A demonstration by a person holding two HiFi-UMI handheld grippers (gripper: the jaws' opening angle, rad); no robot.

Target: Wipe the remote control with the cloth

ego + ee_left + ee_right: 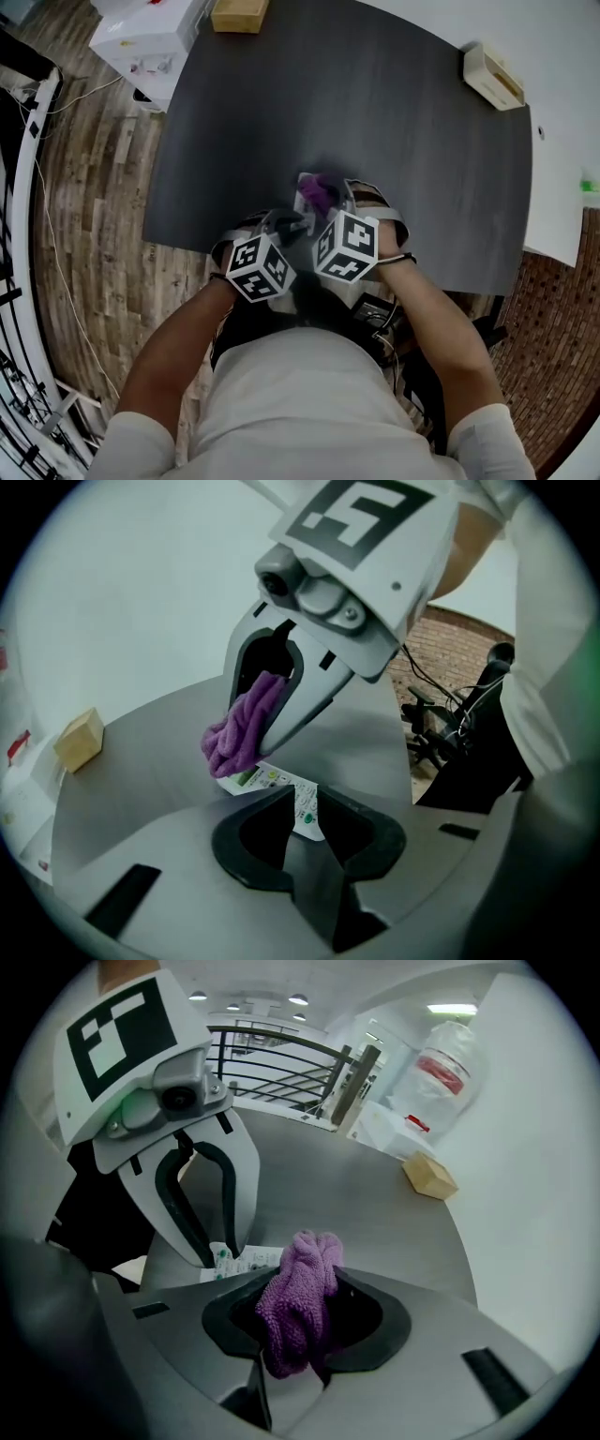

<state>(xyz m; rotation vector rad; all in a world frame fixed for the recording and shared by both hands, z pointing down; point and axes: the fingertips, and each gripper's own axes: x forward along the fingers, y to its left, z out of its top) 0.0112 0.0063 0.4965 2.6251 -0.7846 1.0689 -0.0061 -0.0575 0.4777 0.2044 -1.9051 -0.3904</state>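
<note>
Left gripper point(304, 792) is pinching one end of the remote control point(262, 777) btw its jaws, pads pressing on both sides, so it's gripping, not gaping. Right gripper point(306, 1272) is clamping down on the purple cloth point(298, 1302), w/ a wad bulging out past the jaw tips & more hanging under them. The two grippers are facing each other tip to tip, and the cloth is touching the other end of the remote, right on the button side (white w/ green keys). Can't tell if the remote's lying on the table point(375, 112) or hanging just above it, tbh. All this is happening over the dark grey tabletop near its front edge, right in front of the person. Further out, a small tan box point(239, 14) is sitting at the far edge, a white holder thing point(494, 80) at the far right corner, & a white carton point(150, 37) is standing off the left corner over the wood floor point(94, 187).
</note>
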